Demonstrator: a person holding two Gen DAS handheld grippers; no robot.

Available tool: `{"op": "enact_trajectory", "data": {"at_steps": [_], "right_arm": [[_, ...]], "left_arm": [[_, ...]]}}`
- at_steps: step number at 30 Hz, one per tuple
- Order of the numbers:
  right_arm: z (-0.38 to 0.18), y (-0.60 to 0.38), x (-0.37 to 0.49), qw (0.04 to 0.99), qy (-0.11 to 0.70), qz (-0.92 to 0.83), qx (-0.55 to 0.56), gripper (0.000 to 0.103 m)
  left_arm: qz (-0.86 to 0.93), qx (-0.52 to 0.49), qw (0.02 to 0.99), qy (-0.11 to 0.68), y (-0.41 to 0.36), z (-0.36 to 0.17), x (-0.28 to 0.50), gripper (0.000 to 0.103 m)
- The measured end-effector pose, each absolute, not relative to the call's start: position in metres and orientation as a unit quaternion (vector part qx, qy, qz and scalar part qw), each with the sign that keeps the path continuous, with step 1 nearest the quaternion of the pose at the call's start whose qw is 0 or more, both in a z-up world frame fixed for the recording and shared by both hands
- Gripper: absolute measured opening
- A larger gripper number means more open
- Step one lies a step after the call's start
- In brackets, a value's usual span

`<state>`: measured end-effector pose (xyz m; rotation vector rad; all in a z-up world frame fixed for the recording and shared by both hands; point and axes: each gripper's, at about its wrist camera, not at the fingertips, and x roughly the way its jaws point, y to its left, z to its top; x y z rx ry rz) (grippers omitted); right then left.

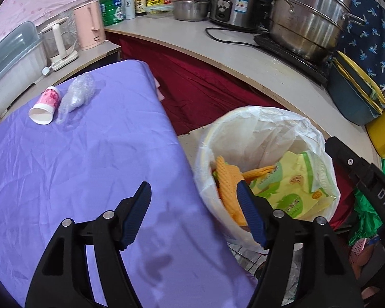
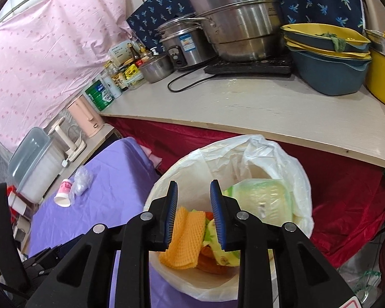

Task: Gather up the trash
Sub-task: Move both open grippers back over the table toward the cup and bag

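Note:
A trash bin (image 1: 264, 125) lined with a white plastic bag stands beside the purple-covered table (image 1: 77, 166). Inside lie an orange waffle cloth (image 1: 228, 179) and yellow-green snack wrappers (image 1: 290, 187). A pink-and-white paper cup (image 1: 45, 106) lies on its side at the table's far left, next to a crumpled clear plastic bag (image 1: 77, 95). My left gripper (image 1: 193, 213) is open and empty over the table's right edge and the bin rim. My right gripper (image 2: 193, 215) is open and empty above the bin (image 2: 228, 159), over the orange cloth (image 2: 184, 241). The cup (image 2: 64, 192) and clear bag (image 2: 80, 179) show far left there.
A beige counter (image 1: 218, 48) behind holds steel pots (image 1: 310, 18), a rice cooker (image 1: 233, 5), bottles, a pink kettle (image 1: 88, 25) and stacked blue-yellow basins (image 2: 326, 59). Red cloth (image 1: 197, 89) hangs under the counter. A clear storage box (image 1: 10, 64) stands far left.

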<state>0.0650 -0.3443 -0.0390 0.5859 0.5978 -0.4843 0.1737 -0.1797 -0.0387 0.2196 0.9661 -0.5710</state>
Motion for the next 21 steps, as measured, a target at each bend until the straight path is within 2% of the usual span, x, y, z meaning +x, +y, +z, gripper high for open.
{"op": "enact_trajectory", "data": {"at_steps": [7, 10, 21], "right_arm": [[-0.039, -0.315, 0.089, 0.892, 0.299, -0.206, 0.268, 0.027], [-0.039, -0.301, 0.1, 0.895, 0.304, -0.195, 0.263, 0.031], [-0.04, -0.243, 0.149, 0.903, 0.328, -0.147, 0.234, 0.031]], "left_arm": [[-0.242, 0.088, 0.851, 0.458, -0.146, -0.038, 0.193, 0.065], [-0.229, 0.083, 0.855, 0.458, -0.129, -0.038, 0.201, 0.065], [-0.175, 0.049, 0.867, 0.463, -0.058, -0.039, 0.24, 0.065]]}}
